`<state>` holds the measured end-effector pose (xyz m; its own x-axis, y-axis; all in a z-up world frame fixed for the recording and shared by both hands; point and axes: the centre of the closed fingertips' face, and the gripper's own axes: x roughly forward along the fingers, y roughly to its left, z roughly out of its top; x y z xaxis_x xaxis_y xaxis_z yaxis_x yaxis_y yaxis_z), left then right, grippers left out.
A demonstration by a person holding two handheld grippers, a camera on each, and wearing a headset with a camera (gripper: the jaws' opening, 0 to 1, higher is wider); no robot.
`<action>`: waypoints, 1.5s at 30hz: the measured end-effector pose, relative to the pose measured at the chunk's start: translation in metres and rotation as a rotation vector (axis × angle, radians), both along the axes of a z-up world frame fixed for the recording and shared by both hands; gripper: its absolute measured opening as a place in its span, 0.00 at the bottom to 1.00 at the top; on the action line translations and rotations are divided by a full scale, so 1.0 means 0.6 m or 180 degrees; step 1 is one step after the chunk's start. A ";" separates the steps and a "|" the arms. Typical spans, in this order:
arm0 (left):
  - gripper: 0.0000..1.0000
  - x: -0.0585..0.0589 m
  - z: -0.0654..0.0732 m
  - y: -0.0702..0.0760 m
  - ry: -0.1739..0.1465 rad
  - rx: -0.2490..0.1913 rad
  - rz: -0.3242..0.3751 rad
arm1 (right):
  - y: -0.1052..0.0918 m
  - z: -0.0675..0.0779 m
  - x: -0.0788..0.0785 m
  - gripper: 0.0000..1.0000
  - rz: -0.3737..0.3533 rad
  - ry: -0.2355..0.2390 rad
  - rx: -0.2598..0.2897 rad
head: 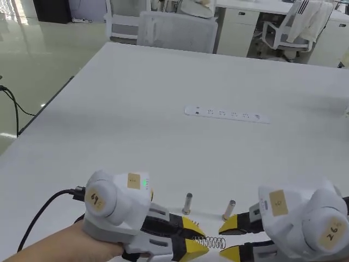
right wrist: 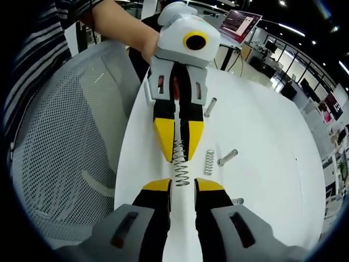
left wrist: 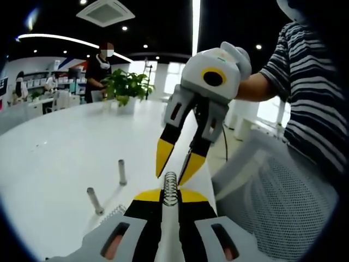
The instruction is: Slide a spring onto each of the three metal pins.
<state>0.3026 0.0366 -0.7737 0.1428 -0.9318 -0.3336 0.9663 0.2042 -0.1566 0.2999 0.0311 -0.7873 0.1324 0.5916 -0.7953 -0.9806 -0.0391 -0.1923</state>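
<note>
The left gripper [left wrist: 170, 195] is closed on one end of the spring [left wrist: 170, 183], near a pin [head: 229, 209]. The right gripper [right wrist: 184, 185] stands open around the free end. Close it lightly; avoid crushing coils.

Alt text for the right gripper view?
The left gripper, jaws shut on a spring, holds it out toward the right gripper's open jaws. A second spring and two pins are on the white table beside them.
</note>
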 end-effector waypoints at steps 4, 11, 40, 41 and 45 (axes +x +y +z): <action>0.02 0.000 0.002 0.000 0.0004 -0.0011 0.0004 | 0.000 -0.003 -0.001 0.11 0.0029 -0.0010 -0.0025; 0.02 -0.001 0.002 0.002 0.0025 -0.0015 0.0004 | 0.000 0.000 -0.002 0.08 0.0108 -0.0103 0.0005; 0.02 -0.006 -0.017 0.008 -0.0001 0.0113 -0.0013 | 0.026 0.047 -0.013 0.07 0.0242 -0.0043 0.0244; 0.02 -0.006 -0.017 0.008 -0.0007 0.0113 -0.0021 | 0.028 0.049 -0.015 0.07 0.0248 -0.0019 0.0264; 0.02 -0.006 -0.018 0.008 -0.0002 0.0114 -0.0020 | 0.033 0.051 -0.016 0.07 0.0264 0.0010 0.0278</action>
<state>0.2988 0.0416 -0.7845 0.1372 -0.9201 -0.3668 0.9677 0.2036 -0.1487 0.2905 0.0509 -0.7566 0.0778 0.6675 -0.7406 -0.9752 -0.1033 -0.1955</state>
